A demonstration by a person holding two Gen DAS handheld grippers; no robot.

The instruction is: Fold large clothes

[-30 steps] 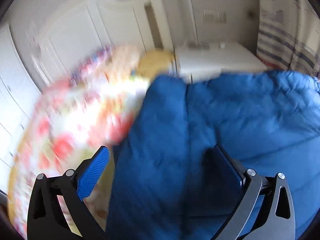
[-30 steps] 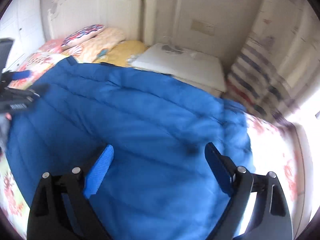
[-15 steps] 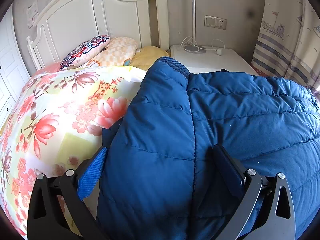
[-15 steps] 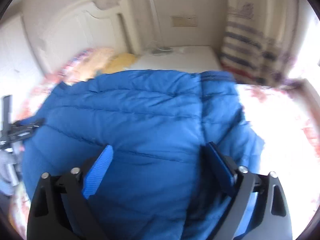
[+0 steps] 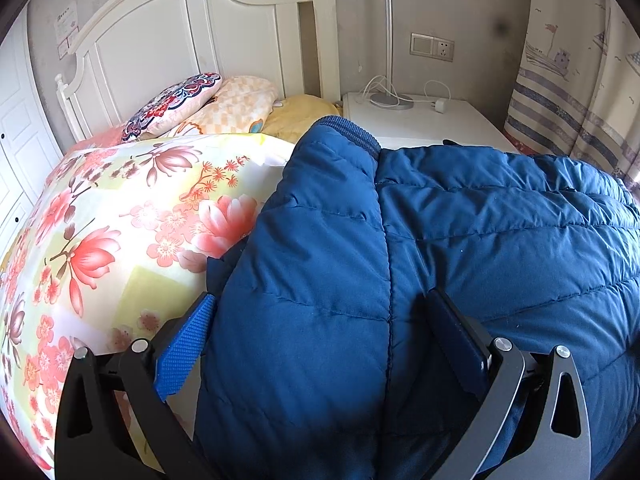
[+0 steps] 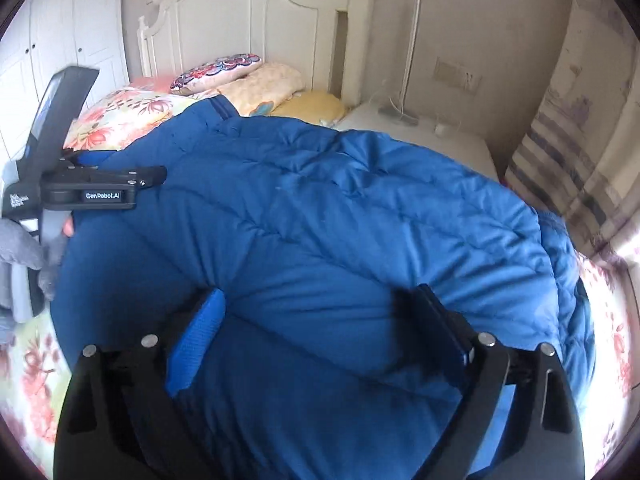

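Observation:
A large blue quilted down jacket (image 5: pixel 440 248) lies spread on the bed's floral cover (image 5: pixel 100 240); it also fills the right wrist view (image 6: pixel 340 220). My left gripper (image 5: pixel 320 328) is open, its jaws wide apart over the jacket's left part near its edge, a ribbed cuff (image 5: pixel 348 130) at the far end. My right gripper (image 6: pixel 320 320) is open above the jacket's near middle. The left gripper also shows from the side in the right wrist view (image 6: pixel 152 176), over the jacket's left edge.
Pillows (image 5: pixel 192 100) lie at the white headboard (image 5: pixel 180 36). A white nightstand (image 5: pixel 420 120) with a lamp base and charger stands right of the bed. A striped curtain (image 5: pixel 568 100) hangs at the far right. White wardrobe doors (image 6: pixel 60 40) stand on the left.
Both views swung and settled from blur. The right gripper's view turned leftward and the left gripper now appears nearer in it. Both grippers stayed open over the jacket.

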